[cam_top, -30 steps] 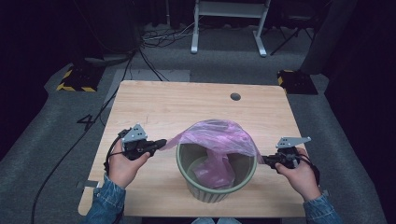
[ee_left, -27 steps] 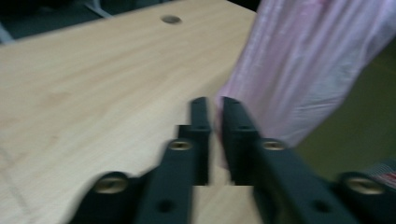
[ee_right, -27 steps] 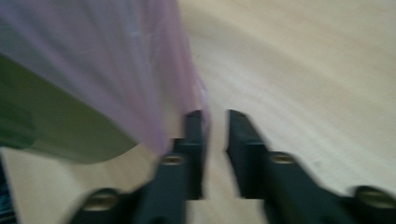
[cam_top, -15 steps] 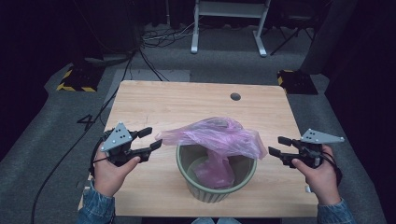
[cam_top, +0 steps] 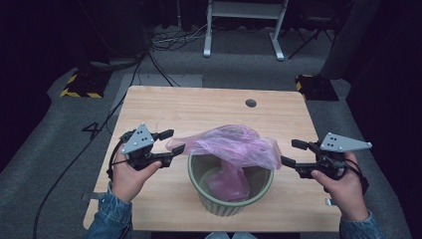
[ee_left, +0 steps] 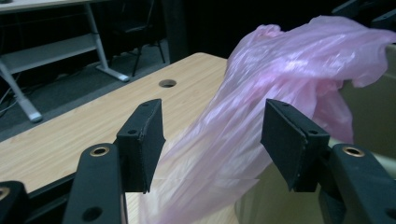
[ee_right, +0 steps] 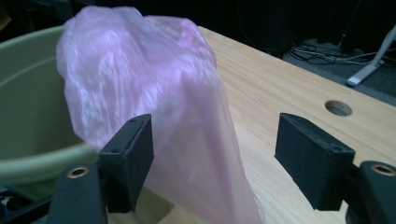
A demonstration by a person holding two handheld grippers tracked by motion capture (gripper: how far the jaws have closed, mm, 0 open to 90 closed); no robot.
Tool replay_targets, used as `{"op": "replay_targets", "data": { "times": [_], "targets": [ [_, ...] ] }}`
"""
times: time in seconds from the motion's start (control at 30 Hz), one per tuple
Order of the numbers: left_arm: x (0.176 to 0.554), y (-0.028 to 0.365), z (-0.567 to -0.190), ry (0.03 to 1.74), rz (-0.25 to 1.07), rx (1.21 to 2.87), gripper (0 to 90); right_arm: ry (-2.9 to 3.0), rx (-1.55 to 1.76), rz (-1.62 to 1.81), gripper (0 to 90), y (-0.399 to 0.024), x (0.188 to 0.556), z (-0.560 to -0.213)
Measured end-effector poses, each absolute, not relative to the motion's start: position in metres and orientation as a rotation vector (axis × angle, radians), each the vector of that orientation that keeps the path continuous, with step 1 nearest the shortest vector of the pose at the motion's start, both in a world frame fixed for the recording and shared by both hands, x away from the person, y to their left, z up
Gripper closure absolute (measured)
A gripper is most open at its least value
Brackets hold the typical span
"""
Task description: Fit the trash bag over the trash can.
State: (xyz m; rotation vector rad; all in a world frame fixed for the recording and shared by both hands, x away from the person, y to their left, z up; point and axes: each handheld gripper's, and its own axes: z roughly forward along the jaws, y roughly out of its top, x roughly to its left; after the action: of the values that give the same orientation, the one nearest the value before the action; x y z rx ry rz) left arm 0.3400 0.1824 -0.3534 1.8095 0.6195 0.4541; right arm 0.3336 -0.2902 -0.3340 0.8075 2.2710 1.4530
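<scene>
Counter [cam_top: 209,107]: light wood, one round hole [cam_top: 251,103] near the far edge. Green bin [cam_top: 230,195] stands near the front edge, between both hands. Pink bag [cam_top: 234,147] lies crumpled over the bin's rim, part hanging inside, its left end stretching past the rim. Left gripper [cam_top: 171,142]: fingers wide, just been opening; the bag's left end lies between them, pads not pressing it. Right gripper [cam_top: 293,153]: fingers wide, also just been opening; bag's right edge between them, loose, no pinch.
</scene>
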Motion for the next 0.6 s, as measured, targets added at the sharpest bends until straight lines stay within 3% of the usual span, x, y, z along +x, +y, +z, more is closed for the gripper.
{"op": "replay_targets", "data": {
  "times": [0.23, 0.27, 0.3, 0.43, 0.5, 0.6],
  "targets": [
    [0.354, 0.171, -0.354, 0.61, 0.361, 1.8, 44.9, 2.336, 0.755, 1.478, 29.7, -0.259, 0.348, -0.331],
    [0.355, 0.171, -0.355, 0.609, 0.341, 1.798, 48.1, 2.349, 0.755, 1.485, 36.5, -0.256, 0.35, -0.332],
    [0.355, 0.17, -0.356, 0.602, 0.309, 1.797, 55.3, 2.371, 0.741, 1.491, 49.6, -0.254, 0.351, -0.333],
    [0.348, 0.17, -0.352, 0.569, 0.367, 1.83, 83.8, 2.382, 0.713, 1.479, 70.5, -0.25, 0.347, -0.331],
    [0.343, 0.171, -0.349, 0.551, 0.385, 1.829, 89.9, 2.377, 0.696, 1.454, 79.6, -0.251, 0.341, -0.328],
    [0.334, 0.17, -0.346, 0.53, 0.402, 1.851, 90.0, 2.372, 0.672, 1.46, 87.8, -0.254, 0.332, -0.324]
  ]
}}
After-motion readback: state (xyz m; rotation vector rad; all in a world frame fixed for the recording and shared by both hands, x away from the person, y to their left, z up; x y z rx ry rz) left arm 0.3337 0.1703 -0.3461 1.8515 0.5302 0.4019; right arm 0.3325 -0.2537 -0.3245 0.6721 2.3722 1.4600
